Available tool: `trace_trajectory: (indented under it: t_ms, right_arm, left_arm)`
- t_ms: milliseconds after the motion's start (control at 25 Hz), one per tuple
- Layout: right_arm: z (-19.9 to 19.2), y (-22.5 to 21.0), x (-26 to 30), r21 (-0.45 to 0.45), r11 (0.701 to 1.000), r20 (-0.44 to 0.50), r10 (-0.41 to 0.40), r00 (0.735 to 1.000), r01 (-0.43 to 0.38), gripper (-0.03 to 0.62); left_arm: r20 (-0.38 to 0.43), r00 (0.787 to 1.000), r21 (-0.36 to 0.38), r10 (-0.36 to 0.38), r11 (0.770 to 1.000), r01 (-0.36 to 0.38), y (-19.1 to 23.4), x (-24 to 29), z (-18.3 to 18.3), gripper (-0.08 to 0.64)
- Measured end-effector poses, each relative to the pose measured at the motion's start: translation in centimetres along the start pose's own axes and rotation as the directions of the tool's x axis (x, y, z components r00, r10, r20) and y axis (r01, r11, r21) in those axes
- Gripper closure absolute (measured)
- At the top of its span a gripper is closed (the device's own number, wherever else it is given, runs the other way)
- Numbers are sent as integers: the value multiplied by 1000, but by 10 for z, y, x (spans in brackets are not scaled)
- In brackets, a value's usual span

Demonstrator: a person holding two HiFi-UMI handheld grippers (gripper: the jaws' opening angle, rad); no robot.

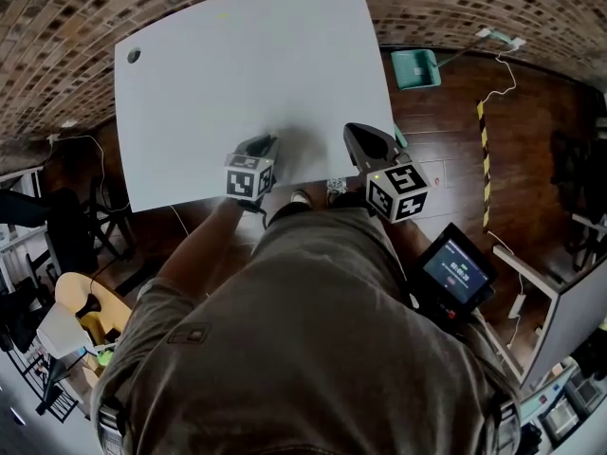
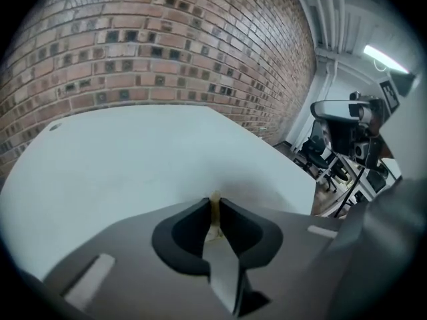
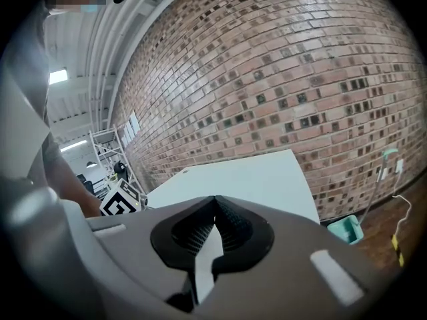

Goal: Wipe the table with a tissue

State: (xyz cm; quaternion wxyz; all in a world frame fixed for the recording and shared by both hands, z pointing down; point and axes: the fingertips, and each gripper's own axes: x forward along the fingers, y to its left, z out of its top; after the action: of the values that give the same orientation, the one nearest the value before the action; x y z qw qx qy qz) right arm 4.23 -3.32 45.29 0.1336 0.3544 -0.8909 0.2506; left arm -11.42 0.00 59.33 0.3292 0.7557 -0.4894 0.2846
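The white table fills the upper middle of the head view, and I see no tissue in any view. My left gripper is over the table's near edge with its jaws pressed together. In the left gripper view a thin pale-yellow sliver shows in the seam; I cannot tell what it is. My right gripper hovers at the table's near right corner. Its jaws are shut with nothing between them. The table stretches ahead of it, with the left gripper's marker cube at its left.
A brick wall backs the table. A small round hole is at the table's far left corner. On the wooden floor to the right lie a green dustpan and striped tape. Chairs stand at left.
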Motion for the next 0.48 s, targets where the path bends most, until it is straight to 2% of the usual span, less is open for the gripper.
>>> trace_trajectory:
  t_ms: [200,320,480]
  right_arm:
    - [-3,22,3,-14,1000,0,25,1000,-25,578]
    - [-9,40,4,-20,999,-3,39,999,-39,578]
    - [-19,67,2,-21,999,-6,48,999,-48,578]
  left_arm:
    - [49,997,-80,54,996,-50,26,-29,-12,517]
    - [137,988,-149,74,987,-53,34,-56,-10,517]
    - [271,958,-218,93,975,-33,34,-99,-4,517]
